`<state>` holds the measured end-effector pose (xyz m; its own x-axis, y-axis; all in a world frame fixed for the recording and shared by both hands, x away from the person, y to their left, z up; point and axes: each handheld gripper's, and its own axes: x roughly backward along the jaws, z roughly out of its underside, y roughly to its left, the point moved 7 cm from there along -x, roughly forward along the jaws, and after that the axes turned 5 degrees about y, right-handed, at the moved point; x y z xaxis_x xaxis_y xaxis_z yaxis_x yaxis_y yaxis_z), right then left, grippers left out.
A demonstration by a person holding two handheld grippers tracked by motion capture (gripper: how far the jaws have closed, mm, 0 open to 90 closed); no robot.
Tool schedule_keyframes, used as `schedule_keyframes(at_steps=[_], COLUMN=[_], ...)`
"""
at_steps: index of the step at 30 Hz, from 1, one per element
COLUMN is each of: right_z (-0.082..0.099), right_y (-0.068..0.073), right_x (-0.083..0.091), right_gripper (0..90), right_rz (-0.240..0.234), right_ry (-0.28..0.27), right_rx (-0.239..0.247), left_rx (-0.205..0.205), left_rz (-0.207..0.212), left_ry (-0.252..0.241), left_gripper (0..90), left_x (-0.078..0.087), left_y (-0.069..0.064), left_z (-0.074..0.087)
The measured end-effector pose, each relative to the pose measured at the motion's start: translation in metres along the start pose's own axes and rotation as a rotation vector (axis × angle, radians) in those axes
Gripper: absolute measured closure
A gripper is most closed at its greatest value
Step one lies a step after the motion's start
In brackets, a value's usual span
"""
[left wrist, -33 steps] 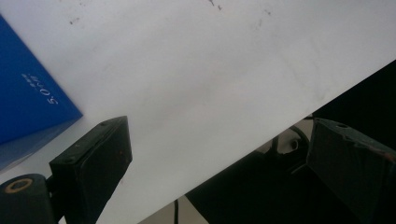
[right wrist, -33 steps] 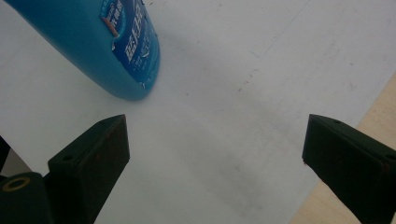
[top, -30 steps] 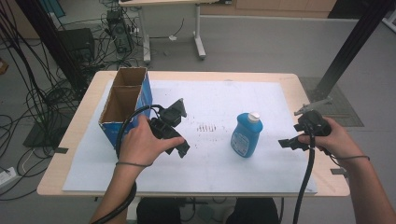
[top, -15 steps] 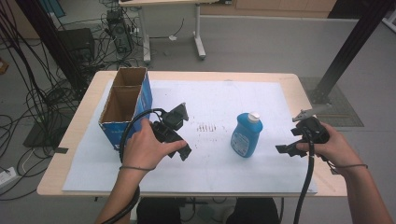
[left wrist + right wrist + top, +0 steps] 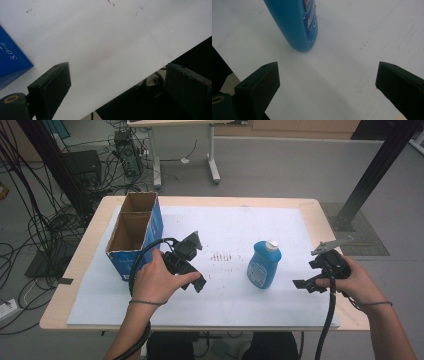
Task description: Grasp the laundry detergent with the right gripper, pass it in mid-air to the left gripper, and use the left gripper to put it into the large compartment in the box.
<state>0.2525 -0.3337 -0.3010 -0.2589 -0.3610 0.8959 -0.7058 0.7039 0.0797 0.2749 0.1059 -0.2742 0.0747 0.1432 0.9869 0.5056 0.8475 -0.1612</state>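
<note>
**Blue bottle stands free as the right gripper closes in**

Blue plastic, white cap: the bottle (image 5: 264,265) stands upright on the white mat (image 5: 235,220), right of the table's middle and well apart from the open cardboard box (image 5: 134,235) at the left.

Over the last second the right gripper (image 5: 306,282) has slid leftward along the mat, from a spot near the table's right edge toward the bottle. It now sits near the bottle but apart from it, jaws spread wide and empty. In the right gripper view the bottle's base (image 5: 298,25) lies ahead and somewhat to the left of the gap between the jaws, so the approach looks unfinished and a little off line.

The left gripper (image 5: 199,282) has barely shifted. It hovers low over the mat just beside the box, jaws parted with nothing between them, and the left gripper view shows a corner of the box (image 5: 10,56).

Judging by this, the work in hand is a reach for the bottle with the right gripper; the grasp is not yet made, and centring the jaws on the body comes first.
</note>
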Motion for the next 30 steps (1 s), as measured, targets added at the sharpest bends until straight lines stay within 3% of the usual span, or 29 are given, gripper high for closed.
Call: schedule_keyframes(at_steps=[16, 30], right_z=[0.006, 0.017], right_y=[0.015, 0.025], right_x=[-0.010, -0.017], right_gripper=[4.3, 4.6], right_rz=[-0.013, -0.028], right_ry=[-0.012, -0.039], right_rx=[0.023, 0.008], left_rx=[0.011, 0.019], left_rz=[0.018, 0.021], left_ry=[0.003, -0.001], left_gripper=[7.5, 7.6], left_x=[-0.007, -0.013], left_y=[0.005, 0.003], left_z=[0.004, 0.006])
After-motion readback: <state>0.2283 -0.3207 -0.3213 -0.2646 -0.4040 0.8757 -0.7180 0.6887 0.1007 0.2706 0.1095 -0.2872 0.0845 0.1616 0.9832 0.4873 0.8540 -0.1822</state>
